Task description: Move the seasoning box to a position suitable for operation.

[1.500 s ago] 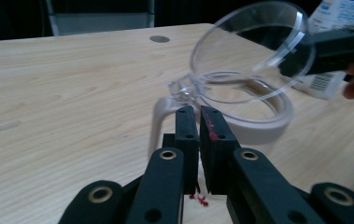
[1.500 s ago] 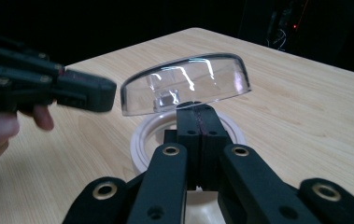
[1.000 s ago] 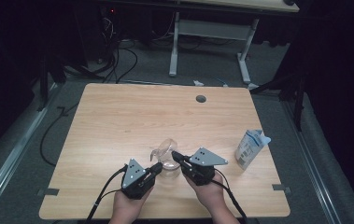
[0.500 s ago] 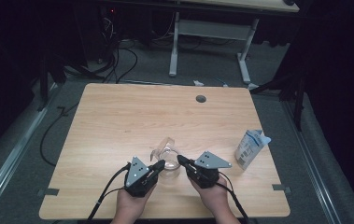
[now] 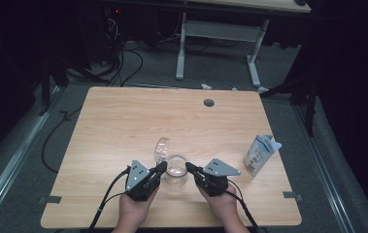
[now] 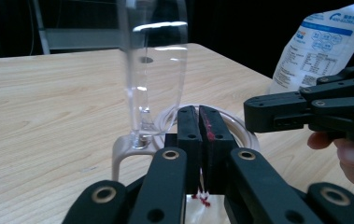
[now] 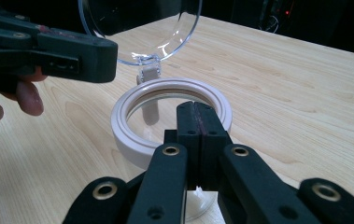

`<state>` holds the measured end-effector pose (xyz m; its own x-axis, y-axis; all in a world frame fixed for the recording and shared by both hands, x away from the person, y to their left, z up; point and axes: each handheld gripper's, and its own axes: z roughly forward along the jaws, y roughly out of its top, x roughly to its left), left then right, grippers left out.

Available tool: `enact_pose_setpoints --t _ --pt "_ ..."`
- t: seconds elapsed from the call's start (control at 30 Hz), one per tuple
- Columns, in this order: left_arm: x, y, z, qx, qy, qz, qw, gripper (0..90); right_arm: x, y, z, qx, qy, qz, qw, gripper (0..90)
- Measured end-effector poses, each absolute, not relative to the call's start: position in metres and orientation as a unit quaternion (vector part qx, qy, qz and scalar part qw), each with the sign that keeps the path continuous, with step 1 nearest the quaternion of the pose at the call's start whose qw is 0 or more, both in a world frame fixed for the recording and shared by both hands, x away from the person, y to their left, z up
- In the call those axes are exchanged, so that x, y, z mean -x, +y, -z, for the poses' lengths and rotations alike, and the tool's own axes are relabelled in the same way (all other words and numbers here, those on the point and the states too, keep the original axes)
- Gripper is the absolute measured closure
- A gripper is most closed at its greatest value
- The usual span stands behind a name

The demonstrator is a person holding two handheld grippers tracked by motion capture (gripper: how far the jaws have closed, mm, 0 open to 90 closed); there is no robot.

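A clear glass jar (image 5: 175, 177) with a white sealing ring (image 7: 132, 135) stands near the table's front edge. Its hinged clear lid (image 5: 162, 148) is swung up and open, tall in the left gripper view (image 6: 153, 70). My left gripper (image 5: 162, 167) is shut, with its tips at the jar's left rim (image 6: 198, 114). My right gripper (image 5: 189, 167) is also shut, and its tips rest at the ring's near edge (image 7: 195, 109). I see nothing clamped between either pair of jaws. Each gripper shows in the other's view: the right gripper (image 6: 268, 109) and the left gripper (image 7: 104, 58).
A white and blue pouch (image 5: 259, 154) stands at the table's right edge, near the right hand (image 6: 324, 42). A round cable hole (image 5: 209, 103) lies at the far middle of the wooden table (image 5: 123, 121). Desk legs and cables are on the floor behind.
The right gripper has drawn back slightly toward the front right, off the jar's mouth. The left gripper has stayed at the jar's left side, and the lid remains open.
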<state>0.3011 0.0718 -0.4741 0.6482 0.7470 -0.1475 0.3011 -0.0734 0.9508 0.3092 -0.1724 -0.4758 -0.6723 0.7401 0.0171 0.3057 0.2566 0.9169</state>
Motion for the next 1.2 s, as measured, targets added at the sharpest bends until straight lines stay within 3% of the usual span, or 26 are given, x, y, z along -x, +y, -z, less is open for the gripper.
enact_pose_setpoints --t 0.77,0.97,1.2 --pt "-0.306 0.077 0.474 -0.696 0.385 -0.199 0.573 87.4 -0.313 -0.169 0.477 -0.337 0.764 -0.507 0.214 89.9" --pt "-0.301 0.082 0.478 -0.718 0.362 -0.192 0.563 79.4 -0.312 -0.171 0.475 -0.339 0.762 -0.507 0.215 86.8" --pt "-0.297 0.116 0.495 -0.731 0.374 -0.21 0.53 71.0 -0.303 -0.207 0.481 -0.373 0.75 -0.495 0.232 80.0"
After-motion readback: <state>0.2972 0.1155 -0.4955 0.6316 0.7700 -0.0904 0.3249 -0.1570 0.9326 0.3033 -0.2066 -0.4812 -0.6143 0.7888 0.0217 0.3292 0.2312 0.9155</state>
